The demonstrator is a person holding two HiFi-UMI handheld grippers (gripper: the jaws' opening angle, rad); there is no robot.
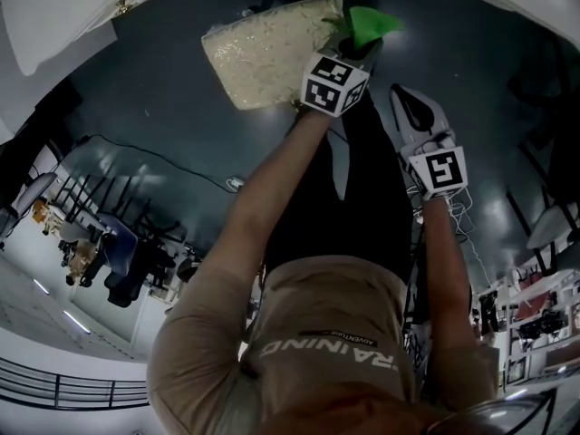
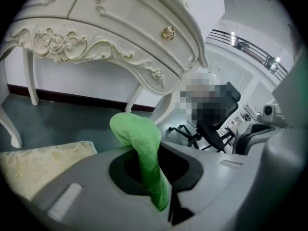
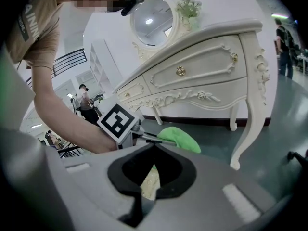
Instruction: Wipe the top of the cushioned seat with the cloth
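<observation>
In the right gripper view, a cream dressing table (image 3: 202, 76) is seen on the dark floor. The cushioned seat (image 1: 263, 53) is set low before it, so its top can be reached from above. The left gripper (image 1: 352, 45) is held at the seat's edge, its jaws pinched on the green cloth (image 1: 372, 24), whose loose end is left bunched beyond them as a wiping pad. Contact with the seat cannot be made out. The right gripper (image 1: 405, 98) is held apart, its jaws pressed together on nothing, probably to leave room.
</observation>
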